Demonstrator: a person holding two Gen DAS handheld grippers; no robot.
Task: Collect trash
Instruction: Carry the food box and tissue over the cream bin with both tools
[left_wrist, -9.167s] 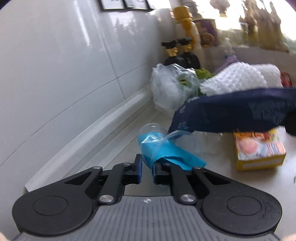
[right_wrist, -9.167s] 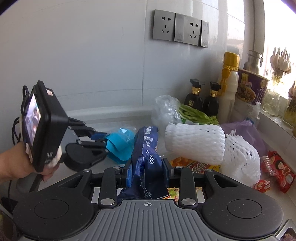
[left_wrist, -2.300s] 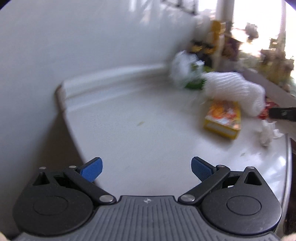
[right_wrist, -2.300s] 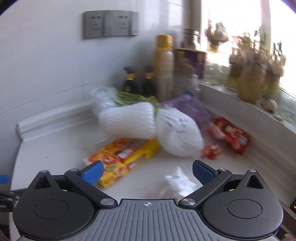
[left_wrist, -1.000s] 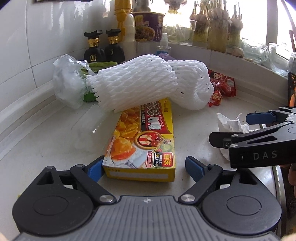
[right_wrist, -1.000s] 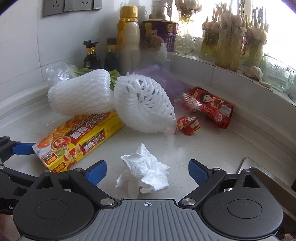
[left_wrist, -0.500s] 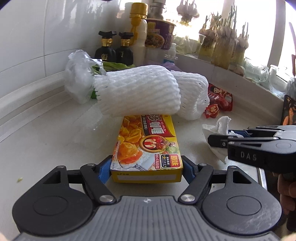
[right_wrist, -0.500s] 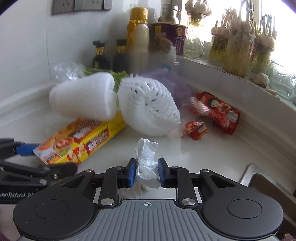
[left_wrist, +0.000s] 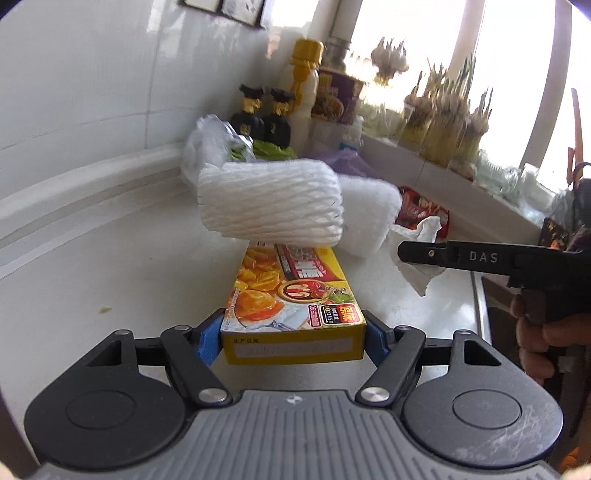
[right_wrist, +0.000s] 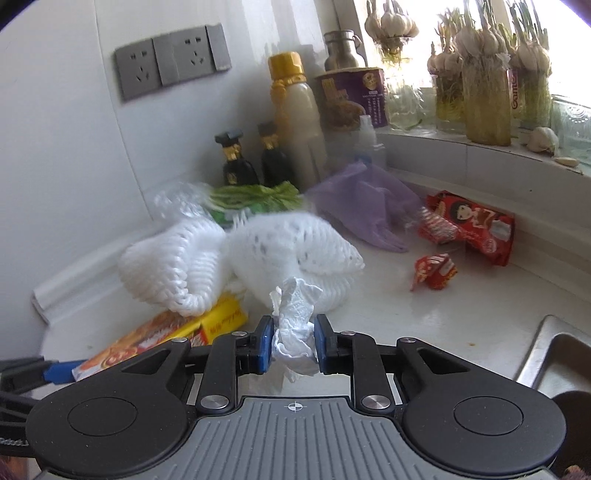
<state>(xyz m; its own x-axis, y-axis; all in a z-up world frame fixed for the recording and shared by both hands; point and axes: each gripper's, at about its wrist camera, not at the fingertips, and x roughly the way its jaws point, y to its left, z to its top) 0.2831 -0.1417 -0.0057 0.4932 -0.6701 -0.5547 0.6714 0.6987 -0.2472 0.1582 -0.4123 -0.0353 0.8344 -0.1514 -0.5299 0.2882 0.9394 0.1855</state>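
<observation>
- The left gripper has its blue fingers clamped against both sides of the near end of a yellow cardboard food box; the jaws closed onto it within the last second.
- The box lies lengthwise away from the gripper, and its far end reaches under a white foam-mesh fruit sleeve; whether its underside touches the pale worktop I cannot tell.
- The right gripper pinches a crumpled white paper tissue between its blue fingers, which have just closed on it.
- In the left wrist view the tissue hangs from the right gripper's black fingertips above the worktop, right of the box.
- A second white foam-mesh sleeve lies just behind the tissue.
- Red snack wrappers and a lilac plastic glove lie nearer the window sill.
</observation>
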